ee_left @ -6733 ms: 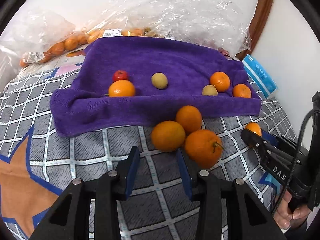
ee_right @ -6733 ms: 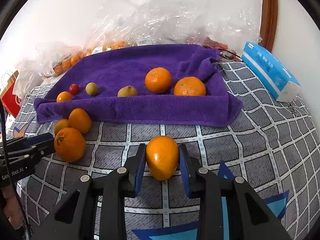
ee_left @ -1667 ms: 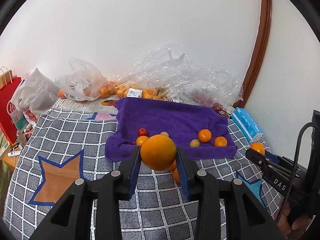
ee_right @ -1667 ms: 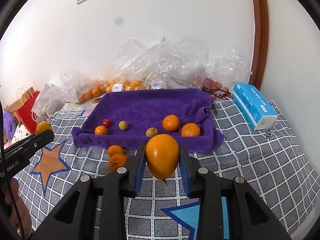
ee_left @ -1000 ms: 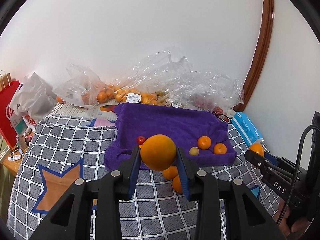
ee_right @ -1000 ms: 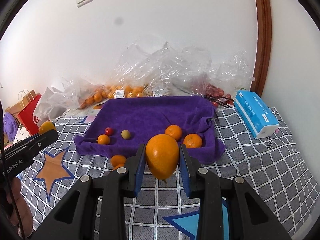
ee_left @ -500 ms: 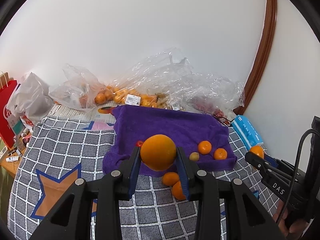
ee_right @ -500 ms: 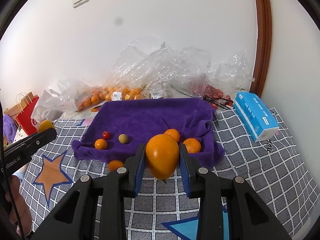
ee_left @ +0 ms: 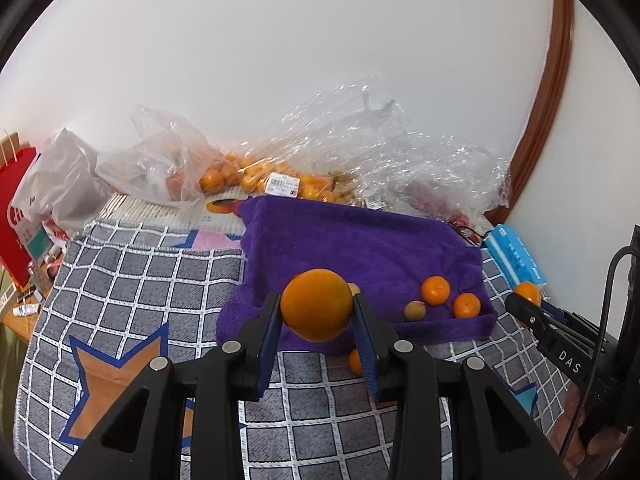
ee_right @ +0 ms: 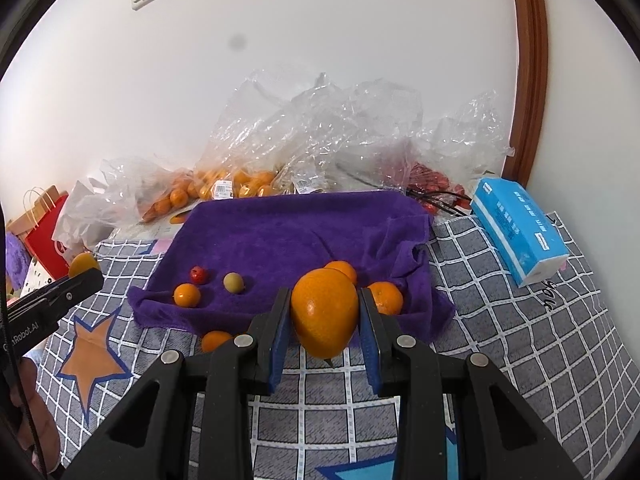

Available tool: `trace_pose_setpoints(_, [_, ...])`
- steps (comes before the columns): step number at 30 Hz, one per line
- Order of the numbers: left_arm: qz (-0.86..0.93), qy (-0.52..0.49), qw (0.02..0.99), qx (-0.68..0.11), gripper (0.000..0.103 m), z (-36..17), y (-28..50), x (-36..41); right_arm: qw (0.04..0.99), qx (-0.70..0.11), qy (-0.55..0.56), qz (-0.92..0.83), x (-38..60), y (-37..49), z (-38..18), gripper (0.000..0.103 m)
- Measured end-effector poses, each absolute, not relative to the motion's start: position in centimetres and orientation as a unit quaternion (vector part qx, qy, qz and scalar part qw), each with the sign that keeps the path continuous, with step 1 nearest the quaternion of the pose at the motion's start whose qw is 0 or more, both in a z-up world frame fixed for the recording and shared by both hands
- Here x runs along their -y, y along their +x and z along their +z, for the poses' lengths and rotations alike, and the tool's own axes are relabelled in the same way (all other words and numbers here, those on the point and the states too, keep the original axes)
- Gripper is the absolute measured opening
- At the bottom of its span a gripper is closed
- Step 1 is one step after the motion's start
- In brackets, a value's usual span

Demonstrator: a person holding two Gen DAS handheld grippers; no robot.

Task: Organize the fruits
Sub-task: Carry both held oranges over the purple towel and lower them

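Note:
My left gripper is shut on a large orange and holds it in the air in front of the purple towel. My right gripper is shut on another large orange, also held above the bed before the towel. On the towel lie two small oranges, a yellowish fruit, a red fruit and a small orange at the left. One orange lies on the checked cover in front of the towel.
Clear plastic bags with oranges and red fruit lie along the wall behind the towel. A blue tissue pack lies at the right. A red paper bag stands at the left edge.
Both grippers have kept their oranges and moved a little forward and to the left; the towel sits slightly nearer in both views.

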State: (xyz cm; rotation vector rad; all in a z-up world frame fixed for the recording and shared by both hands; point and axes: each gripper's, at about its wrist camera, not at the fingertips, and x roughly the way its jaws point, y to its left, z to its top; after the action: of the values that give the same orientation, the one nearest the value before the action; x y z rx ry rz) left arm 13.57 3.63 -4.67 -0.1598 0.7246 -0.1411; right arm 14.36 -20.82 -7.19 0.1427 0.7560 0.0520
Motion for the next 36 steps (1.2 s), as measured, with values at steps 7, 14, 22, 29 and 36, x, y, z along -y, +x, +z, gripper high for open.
trace_pose_setpoints(7, [-0.064,-0.077,0.925,-0.367,0.034,-5.8,15.0,-3.8,0.922,-0.380,0.073,0.027,20.6,15.9,-8.3,0.032])
trace_pose_setpoints(14, [-0.054,-0.083,0.923,-0.371,0.034,-6.4,16.9,-5.0,0.921,-0.382,0.074,0.019,21.3,17.6,-8.8,0.032])
trace_pose_setpoints(22, [-0.052,-0.082,0.922,-0.375,0.034,-6.8,19.7,-5.1,0.917,-0.390,0.083,0.003,22.9,19.9,-10.3,0.032])
trace_pose_setpoints(29, [-0.060,-0.080,0.917,-0.385,0.034,-7.6,22.0,-3.9,0.912,-0.402,0.087,0.003,23.4,21.6,-11.8,0.032])
trace_pose_setpoints(36, [-0.071,-0.077,0.910,-0.402,0.034,-9.0,24.1,-2.3,0.901,-0.423,0.095,0.015,23.1,22.6,-13.7,0.032])
